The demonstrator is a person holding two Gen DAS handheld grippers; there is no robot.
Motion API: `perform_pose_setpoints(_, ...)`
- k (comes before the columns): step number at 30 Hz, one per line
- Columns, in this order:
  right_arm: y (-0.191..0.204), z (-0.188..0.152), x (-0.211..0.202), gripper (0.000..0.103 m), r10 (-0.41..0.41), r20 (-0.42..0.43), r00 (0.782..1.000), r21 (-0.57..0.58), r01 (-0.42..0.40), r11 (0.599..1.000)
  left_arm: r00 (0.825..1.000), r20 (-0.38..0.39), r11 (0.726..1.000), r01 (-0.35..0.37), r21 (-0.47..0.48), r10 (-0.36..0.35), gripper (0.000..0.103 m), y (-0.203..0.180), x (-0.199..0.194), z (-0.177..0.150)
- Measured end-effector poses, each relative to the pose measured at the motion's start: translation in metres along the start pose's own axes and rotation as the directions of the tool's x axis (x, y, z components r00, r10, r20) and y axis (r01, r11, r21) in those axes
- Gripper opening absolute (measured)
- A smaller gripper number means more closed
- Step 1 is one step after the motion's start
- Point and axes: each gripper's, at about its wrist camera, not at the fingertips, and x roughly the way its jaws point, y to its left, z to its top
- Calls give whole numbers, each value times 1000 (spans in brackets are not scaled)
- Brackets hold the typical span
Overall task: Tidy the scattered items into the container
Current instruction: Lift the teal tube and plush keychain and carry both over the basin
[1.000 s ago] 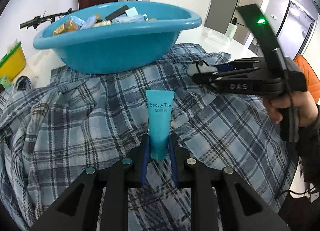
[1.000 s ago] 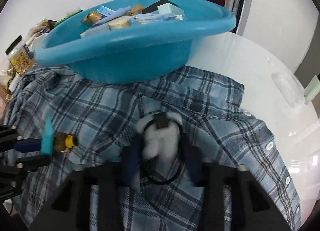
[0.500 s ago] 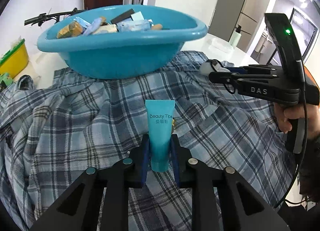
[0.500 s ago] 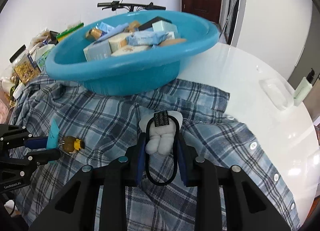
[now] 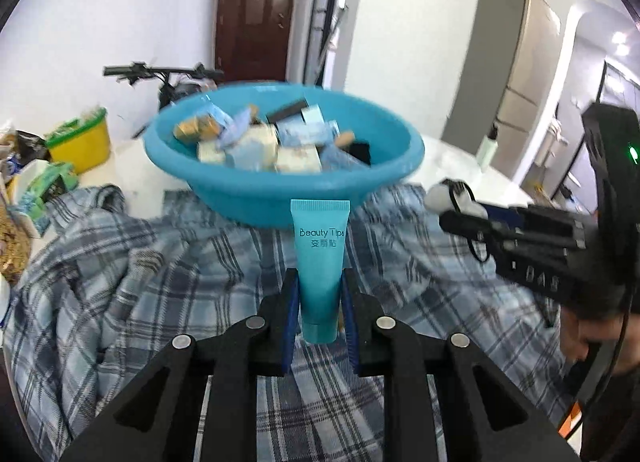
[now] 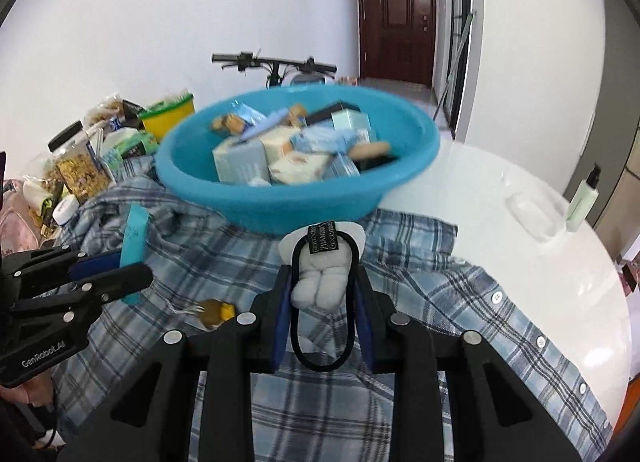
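So the left gripper (image 5: 319, 308) is clamped on a small teal plastic tube (image 5: 320, 262) printed "Beauty Tips", cap end down between the blue pads, and the right gripper (image 6: 322, 294) is squeezed shut on a fluffy white plush charm (image 6: 320, 278) looped on a black elastic hair tie (image 6: 322, 342). Both are held up off a rumpled blue-and-white plaid shirt (image 5: 160, 286) spread over the white table (image 6: 520, 262), where a little brown-and-yellow trinket (image 6: 214, 312) lies near the left gripper. Just past them sits the round turquoise plastic basin (image 6: 296, 205), on the far edge of the shirt and already piled with small boxes and packets.
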Motion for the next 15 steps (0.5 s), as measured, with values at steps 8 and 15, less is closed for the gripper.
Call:
perform_pose_setpoints(8,23,7,-26,27,20,85,996,3,-20,1000,988,123,996,-91,12,89,22,-10,-30,16)
perform_pose_setpoints(15,40,13,-49,27,21,166,986,2,-21,1000,974,190,992,-129,5,126,22,-16,-52,25)
